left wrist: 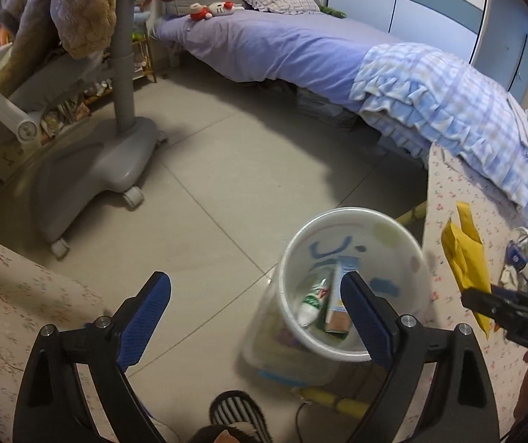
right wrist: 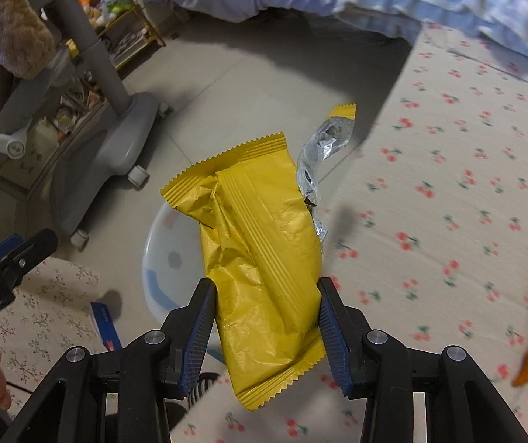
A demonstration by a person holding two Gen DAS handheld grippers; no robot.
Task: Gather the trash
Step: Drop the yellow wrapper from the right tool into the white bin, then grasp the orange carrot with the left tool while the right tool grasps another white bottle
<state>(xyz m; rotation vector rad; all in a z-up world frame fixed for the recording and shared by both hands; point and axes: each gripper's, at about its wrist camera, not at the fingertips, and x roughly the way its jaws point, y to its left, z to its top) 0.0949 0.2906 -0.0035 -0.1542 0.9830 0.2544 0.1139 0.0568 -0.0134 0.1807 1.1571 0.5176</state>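
Partly done: a tube and carton lie in the white bin (left wrist: 352,284) on the floor. Right gripper (right wrist: 266,313) clamps a yellow wrapper (right wrist: 260,251) above it; left gripper (left wrist: 256,313) spread, empty. Scraps remain on the table's (left wrist: 444,221) far right.

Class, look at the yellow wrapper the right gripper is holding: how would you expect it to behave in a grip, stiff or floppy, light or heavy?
The wrapper looks floppy: it is creased and buckled between the right gripper's fingers. It is probably light, since it looks thin and torn open, showing foil lining. Its glossy film may be slippery, so it could slide out.
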